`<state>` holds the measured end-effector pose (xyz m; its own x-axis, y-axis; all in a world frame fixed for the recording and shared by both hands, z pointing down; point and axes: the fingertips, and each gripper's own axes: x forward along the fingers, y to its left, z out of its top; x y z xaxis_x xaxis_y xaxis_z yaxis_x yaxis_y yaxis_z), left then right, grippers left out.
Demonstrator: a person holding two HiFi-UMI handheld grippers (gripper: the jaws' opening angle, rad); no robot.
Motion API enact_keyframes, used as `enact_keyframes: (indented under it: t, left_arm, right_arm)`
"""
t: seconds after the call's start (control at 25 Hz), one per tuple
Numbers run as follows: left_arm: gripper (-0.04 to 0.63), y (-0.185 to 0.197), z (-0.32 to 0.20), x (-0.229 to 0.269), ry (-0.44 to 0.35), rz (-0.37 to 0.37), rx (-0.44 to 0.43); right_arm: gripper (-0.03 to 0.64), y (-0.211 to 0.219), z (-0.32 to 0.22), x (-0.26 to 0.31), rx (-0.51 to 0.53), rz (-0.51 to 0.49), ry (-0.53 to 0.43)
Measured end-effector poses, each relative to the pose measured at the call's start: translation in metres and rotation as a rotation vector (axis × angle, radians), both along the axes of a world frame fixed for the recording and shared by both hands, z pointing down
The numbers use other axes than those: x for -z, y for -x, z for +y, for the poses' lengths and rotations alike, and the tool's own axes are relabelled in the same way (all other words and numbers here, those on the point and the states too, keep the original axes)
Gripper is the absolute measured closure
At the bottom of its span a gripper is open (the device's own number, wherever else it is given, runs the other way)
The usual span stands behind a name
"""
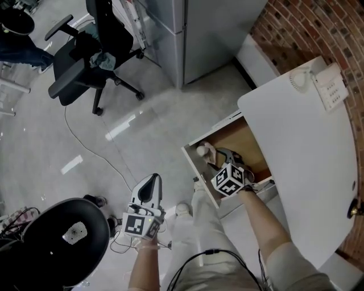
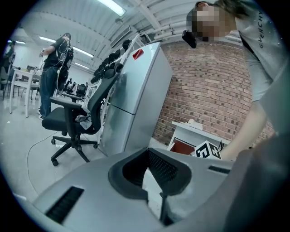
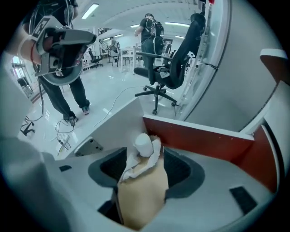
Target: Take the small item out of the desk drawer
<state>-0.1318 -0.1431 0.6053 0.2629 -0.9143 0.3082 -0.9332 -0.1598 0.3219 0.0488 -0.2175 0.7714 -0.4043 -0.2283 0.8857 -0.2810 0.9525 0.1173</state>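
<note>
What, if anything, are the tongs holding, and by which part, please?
Nothing: right tongs stand open around the white item in the drawer; left tongs shut, empty.

Right gripper (image 1: pixel 220 159) tilted down, jaws apart; left gripper (image 1: pixel 151 183) closed (tips touching).

An open-plan office, seemingly used as a workroom, is shown. A tall grey cabinet (image 1: pixel 199 34) is set on a polished grey floor (image 1: pixel 34 131). A black swivel chair (image 1: pixel 85 62) on castors is parked to the left of the cabinet. To the cabinet's right, a white surface (image 1: pixel 301 148) with an open drawer (image 1: pixel 245 140) is placed against a brick wall (image 1: pixel 318 28). A loose cable (image 1: pixel 85 145) is trailed across the floor before the cabinet. Beyond the cabinet, strip lights (image 2: pixel 112 6), white tables (image 2: pixel 18 74) and a standing person (image 2: pixel 54 68) are seen.
</note>
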Motion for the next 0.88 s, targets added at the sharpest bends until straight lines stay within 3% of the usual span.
enact_keyframes:
  t: [0.24, 0.76, 0.88]
  left_arm:
    - [0.589, 0.000, -0.003, -0.018, -0.001, 0.023, 0.016]
    - [0.589, 0.000, 0.013, -0.072, 0.077, 0.023, 0.025]
    - [0.589, -0.003, 0.013, -0.077, 0.076, 0.020, 0.013]
  right_arm:
    - [0.337, 0.004, -0.011, -0.031, 0.057, 0.052, -0.008]
    - [0.316, 0.018, -0.015, -0.074, 0.232, 0.115, -0.036]
    - [0.316, 0.021, -0.013, -0.077, 0.322, 0.141, -0.065]
